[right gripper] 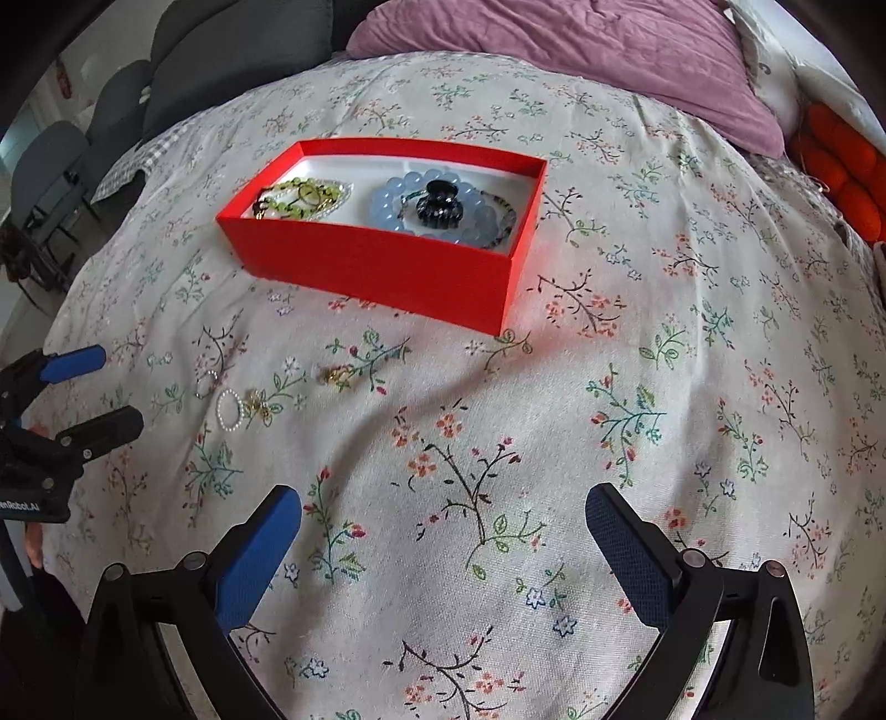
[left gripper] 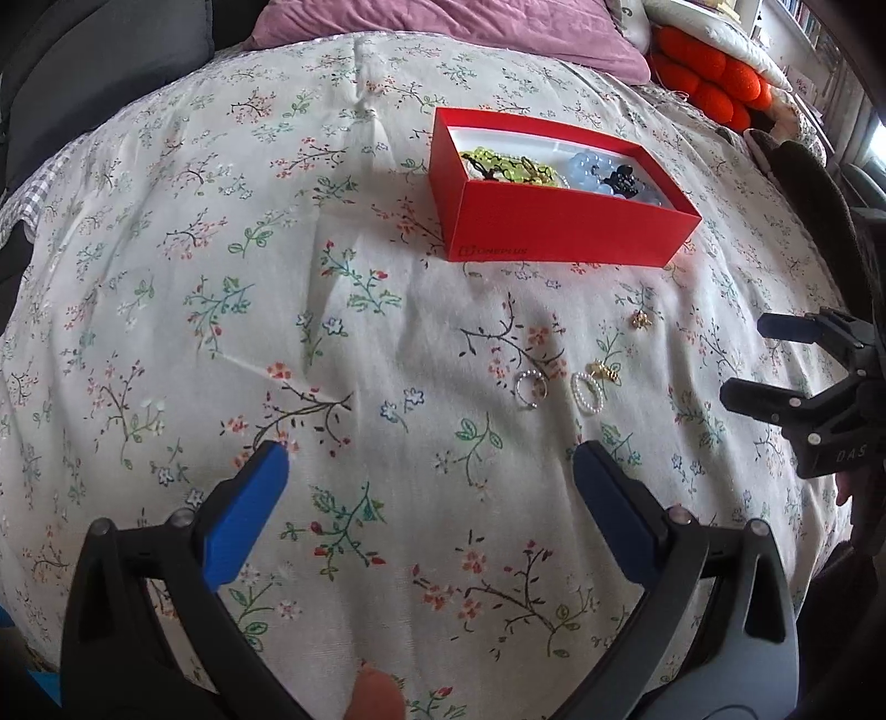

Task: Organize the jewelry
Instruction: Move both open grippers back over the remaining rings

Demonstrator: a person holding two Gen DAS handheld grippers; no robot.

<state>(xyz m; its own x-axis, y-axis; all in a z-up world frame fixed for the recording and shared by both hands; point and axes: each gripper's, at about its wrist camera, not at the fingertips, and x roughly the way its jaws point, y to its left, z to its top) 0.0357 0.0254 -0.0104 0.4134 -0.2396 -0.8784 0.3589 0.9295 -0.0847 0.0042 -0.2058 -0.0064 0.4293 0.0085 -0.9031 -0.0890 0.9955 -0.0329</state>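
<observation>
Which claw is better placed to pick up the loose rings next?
Left claw: open, with the pearl ring and silver ring just ahead. Right claw faces bare bedspread.

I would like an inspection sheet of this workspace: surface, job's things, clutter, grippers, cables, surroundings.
Surface: floral bedspread, soft and creased.
Job's things: red box open, holding green beads, blue bead bracelet and black hair clip. Loose on the bedspread: silver ring, pearl ring, two small gold pieces.
Clutter: nothing seen.
Grippers: left gripper open, holding nothing; right gripper open, holding nothing. Both are above the bedspread, short of the rings.
Cables: nothing seen.
Surroundings: purple pillow, orange cushion, grey chairs.
</observation>
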